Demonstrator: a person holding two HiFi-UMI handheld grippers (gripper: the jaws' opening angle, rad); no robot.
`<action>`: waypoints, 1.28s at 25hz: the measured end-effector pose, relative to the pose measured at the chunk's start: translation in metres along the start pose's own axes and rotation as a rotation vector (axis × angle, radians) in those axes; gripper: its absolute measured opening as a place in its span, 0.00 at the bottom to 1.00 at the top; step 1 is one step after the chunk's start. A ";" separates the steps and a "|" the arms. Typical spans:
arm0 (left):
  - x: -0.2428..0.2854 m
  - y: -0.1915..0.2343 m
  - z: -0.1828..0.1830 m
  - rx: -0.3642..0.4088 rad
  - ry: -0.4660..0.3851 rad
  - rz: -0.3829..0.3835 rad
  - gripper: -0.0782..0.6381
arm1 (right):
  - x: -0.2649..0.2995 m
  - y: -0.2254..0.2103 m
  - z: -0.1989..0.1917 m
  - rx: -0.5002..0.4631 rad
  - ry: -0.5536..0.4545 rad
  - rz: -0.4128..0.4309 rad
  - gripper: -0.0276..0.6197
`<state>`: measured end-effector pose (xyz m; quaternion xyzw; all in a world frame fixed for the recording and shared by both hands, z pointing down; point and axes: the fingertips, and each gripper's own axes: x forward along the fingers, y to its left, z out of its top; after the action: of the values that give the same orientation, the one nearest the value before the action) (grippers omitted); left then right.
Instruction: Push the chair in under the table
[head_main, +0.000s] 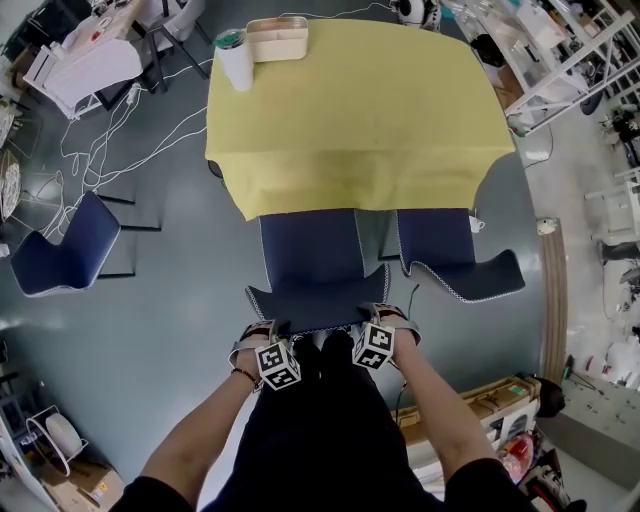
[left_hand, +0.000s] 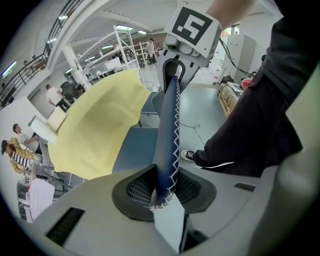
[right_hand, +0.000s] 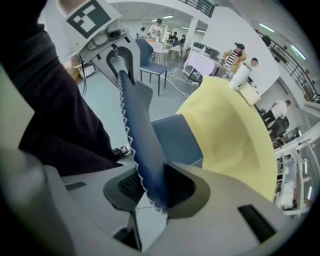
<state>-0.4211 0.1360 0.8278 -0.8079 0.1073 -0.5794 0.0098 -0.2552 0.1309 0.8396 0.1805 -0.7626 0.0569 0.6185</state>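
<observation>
The blue chair (head_main: 310, 250) stands just in front of me, its seat already partly beneath the yellow tablecloth (head_main: 360, 110). If I push harder on one side, I expect it to swing. Skewing left would leave it crooked under the table; skewing right would knock it into the second blue chair (head_main: 455, 255) just beside it. The hanging cloth edge could also catch on the seat and drag the white cup (head_main: 236, 60) at the far corner.

The left gripper (head_main: 262, 330) points steeply down, forearm reaching forward. Its pads pinch the left end of the stitched backrest edge (left_hand: 167, 135). The right gripper (head_main: 383, 316) mirrors it on the right end, also steeply down, its pads pressed onto the same padded edge.
</observation>
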 end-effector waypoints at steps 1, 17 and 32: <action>0.000 0.002 0.001 0.004 -0.005 0.002 0.24 | 0.000 -0.002 0.001 0.003 -0.001 -0.004 0.20; 0.001 0.019 0.005 0.009 -0.031 0.008 0.24 | 0.001 -0.019 0.006 0.040 0.014 -0.037 0.21; 0.019 0.086 0.017 -0.013 -0.021 0.040 0.24 | 0.016 -0.081 0.019 0.047 0.006 -0.053 0.21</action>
<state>-0.4129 0.0469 0.8278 -0.8117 0.1273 -0.5698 0.0172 -0.2474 0.0465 0.8391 0.2149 -0.7542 0.0588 0.6177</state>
